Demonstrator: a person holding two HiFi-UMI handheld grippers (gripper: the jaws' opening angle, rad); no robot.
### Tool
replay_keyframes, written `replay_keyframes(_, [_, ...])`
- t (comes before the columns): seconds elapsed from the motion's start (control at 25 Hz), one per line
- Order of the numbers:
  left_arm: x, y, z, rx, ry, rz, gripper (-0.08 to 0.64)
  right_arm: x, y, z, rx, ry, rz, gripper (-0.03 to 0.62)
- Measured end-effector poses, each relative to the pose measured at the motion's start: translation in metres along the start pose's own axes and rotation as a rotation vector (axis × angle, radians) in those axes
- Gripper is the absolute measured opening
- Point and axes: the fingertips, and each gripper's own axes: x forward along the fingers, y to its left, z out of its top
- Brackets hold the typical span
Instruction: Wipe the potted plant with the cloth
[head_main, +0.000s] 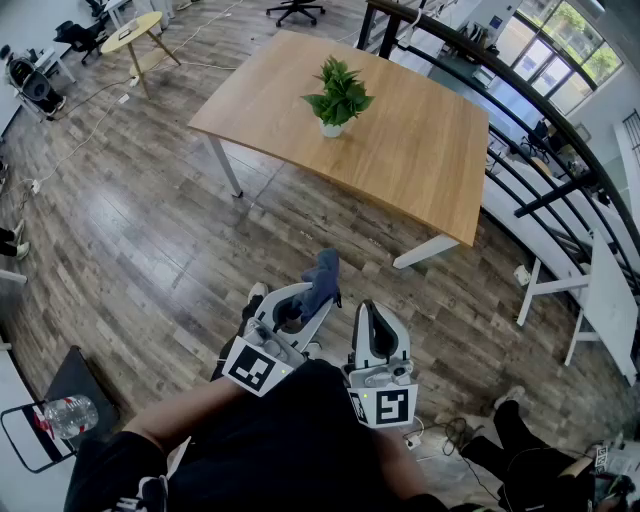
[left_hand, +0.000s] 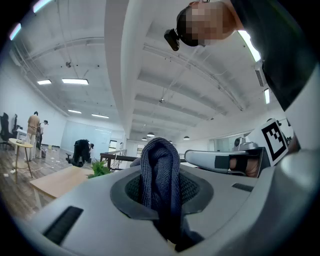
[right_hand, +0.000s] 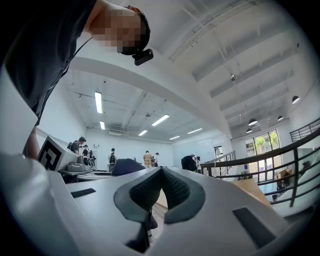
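A small potted plant in a white pot stands near the middle of a wooden table, well ahead of me. My left gripper is held level close to my body, shut on a dark blue cloth that sticks out past its jaws. In the left gripper view the cloth fills the gap between the jaws, and the plant shows small at the left. My right gripper is beside it, shut and holding nothing; its jaws meet with only a thin slit.
A wood floor lies between me and the table. A black railing runs along the table's far right side. A round side table and office chairs stand at the back left. A water bottle lies low left. People stand far off.
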Motion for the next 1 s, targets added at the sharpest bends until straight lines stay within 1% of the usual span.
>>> replay_keyframes(0.12, [0.003, 0.0, -0.001, 0.003, -0.005, 0.012, 0.091, -0.004, -0.003, -0.001, 0.014, -0.011, 0.013, 0.015])
replay_keyframes(0.24, [0.003, 0.006, -0.003, 0.01, -0.004, 0.038, 0.091, -0.008, -0.012, -0.002, 0.031, -0.017, -0.005, 0.015])
replay_keyframes(0.44, [0.003, 0.03, -0.012, -0.001, 0.007, 0.079, 0.091, -0.005, -0.026, -0.017, 0.125, 0.012, 0.017, 0.015])
replay_keyframes(0.52, [0.007, 0.042, -0.015, -0.011, 0.009, 0.1, 0.091, -0.002, -0.032, -0.025, 0.145, 0.023, 0.003, 0.015])
replay_keyframes(0.6, [0.014, 0.055, -0.015, -0.021, -0.003, 0.107, 0.091, 0.002, -0.033, -0.028, 0.162, 0.015, 0.011, 0.015])
replay_keyframes(0.68, [0.023, 0.066, -0.019, -0.03, -0.006, 0.097, 0.091, 0.007, -0.031, -0.026, 0.168, -0.006, 0.046, 0.015])
replay_keyframes(0.76, [0.037, 0.078, -0.03, -0.043, 0.039, 0.088, 0.091, 0.018, -0.035, -0.024, 0.162, -0.016, 0.058, 0.017])
replay_keyframes(0.88, [0.075, 0.096, -0.034, -0.068, 0.063, 0.038, 0.091, 0.05, -0.058, -0.028, 0.155, -0.003, 0.024, 0.017])
replay_keyframes(0.96, [0.109, 0.111, -0.026, -0.077, 0.047, 0.001, 0.091, 0.077, -0.08, -0.031, 0.149, 0.021, -0.007, 0.017])
replay_keyframes(1.0, [0.126, 0.121, -0.022, -0.08, 0.037, -0.003, 0.091, 0.091, -0.092, -0.031, 0.143, 0.03, -0.015, 0.017])
